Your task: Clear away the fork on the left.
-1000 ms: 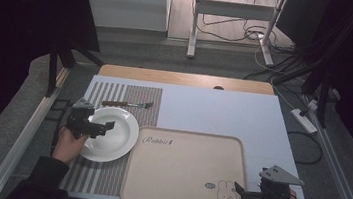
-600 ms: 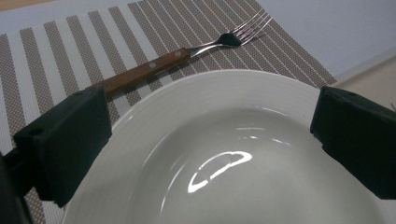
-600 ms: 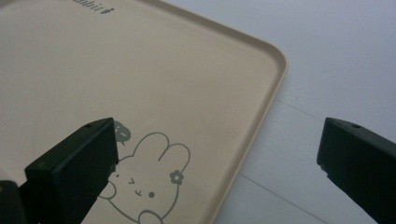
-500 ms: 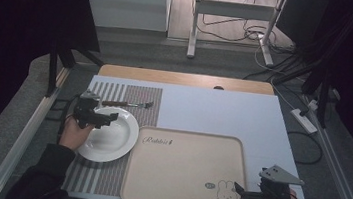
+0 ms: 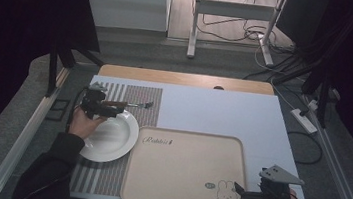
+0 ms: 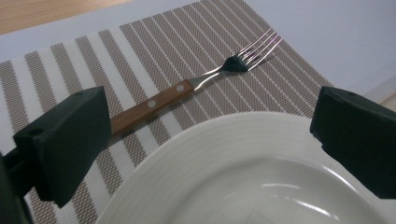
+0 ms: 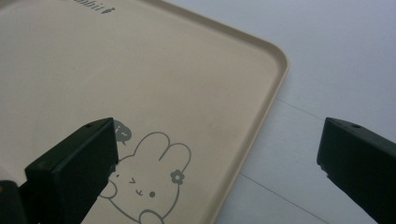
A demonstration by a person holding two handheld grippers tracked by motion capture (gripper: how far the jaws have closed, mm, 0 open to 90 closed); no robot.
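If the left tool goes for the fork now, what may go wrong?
1. The left tool hangs open above the white plate's far rim, with the fork lying just beyond it on the striped placemat. Coming down, a jaw may strike the rim and push the plate.
2. The fork lies flat, so the jaws may slide over its wooden handle instead of gripping it.

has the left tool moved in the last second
Yes. The left tool went away from the person, from over the plate to its far rim, closer to the fork on the striped mat.
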